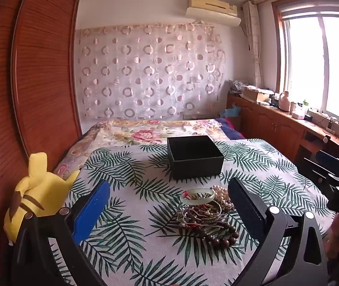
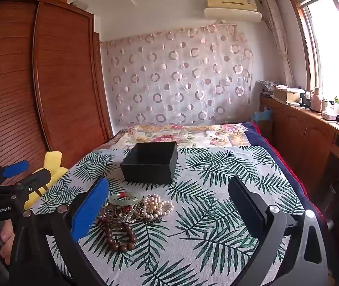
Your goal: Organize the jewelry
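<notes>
Both the left gripper (image 1: pixel 169 205) and right gripper (image 2: pixel 169 202) hover tilted slightly downward, jaws spread wide and empty, over the jewelry pile (image 1: pixel 207 212) on the bed (image 1: pixel 126 233) before the black box (image 1: pixel 194 156), whose inside stays hidden.

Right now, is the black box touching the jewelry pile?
Apart. The left wrist view shows a strip of leaf-print cloth between the black box and the jewelry pile; the right wrist view shows the same gap.
</notes>
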Motion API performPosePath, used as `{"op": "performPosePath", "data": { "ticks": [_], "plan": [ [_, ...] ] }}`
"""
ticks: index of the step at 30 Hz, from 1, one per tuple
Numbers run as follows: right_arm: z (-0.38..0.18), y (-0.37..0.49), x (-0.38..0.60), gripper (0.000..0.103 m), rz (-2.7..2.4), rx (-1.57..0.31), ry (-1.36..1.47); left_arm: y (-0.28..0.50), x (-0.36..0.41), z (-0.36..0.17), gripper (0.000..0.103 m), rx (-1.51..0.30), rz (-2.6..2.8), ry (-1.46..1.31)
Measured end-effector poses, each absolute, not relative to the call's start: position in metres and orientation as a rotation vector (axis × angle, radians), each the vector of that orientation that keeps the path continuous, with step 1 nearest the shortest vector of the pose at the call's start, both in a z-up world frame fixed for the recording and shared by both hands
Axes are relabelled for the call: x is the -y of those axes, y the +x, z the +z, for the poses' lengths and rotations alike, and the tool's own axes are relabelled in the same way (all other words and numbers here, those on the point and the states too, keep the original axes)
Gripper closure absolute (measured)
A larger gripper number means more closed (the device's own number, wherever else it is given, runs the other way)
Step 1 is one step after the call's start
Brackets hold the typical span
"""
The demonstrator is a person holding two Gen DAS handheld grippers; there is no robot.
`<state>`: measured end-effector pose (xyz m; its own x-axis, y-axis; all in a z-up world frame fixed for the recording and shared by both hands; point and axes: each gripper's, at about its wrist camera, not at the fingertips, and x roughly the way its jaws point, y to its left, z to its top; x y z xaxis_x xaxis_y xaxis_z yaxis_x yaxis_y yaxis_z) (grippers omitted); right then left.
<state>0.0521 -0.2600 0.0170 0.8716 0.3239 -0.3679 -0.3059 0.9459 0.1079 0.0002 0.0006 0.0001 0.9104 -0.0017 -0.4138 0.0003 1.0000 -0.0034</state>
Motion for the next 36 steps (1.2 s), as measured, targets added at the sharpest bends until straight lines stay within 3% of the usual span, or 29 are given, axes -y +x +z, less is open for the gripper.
{"op": "performPosePath", "data": {
  "ticks": [36],
  "plan": [
    [0.017,0.051,0.260,0.002,0.330,-0.397,0.054,-0.002,-0.005,0.019,0.007,-0.410,-0.004,0.001]
  ]
}}
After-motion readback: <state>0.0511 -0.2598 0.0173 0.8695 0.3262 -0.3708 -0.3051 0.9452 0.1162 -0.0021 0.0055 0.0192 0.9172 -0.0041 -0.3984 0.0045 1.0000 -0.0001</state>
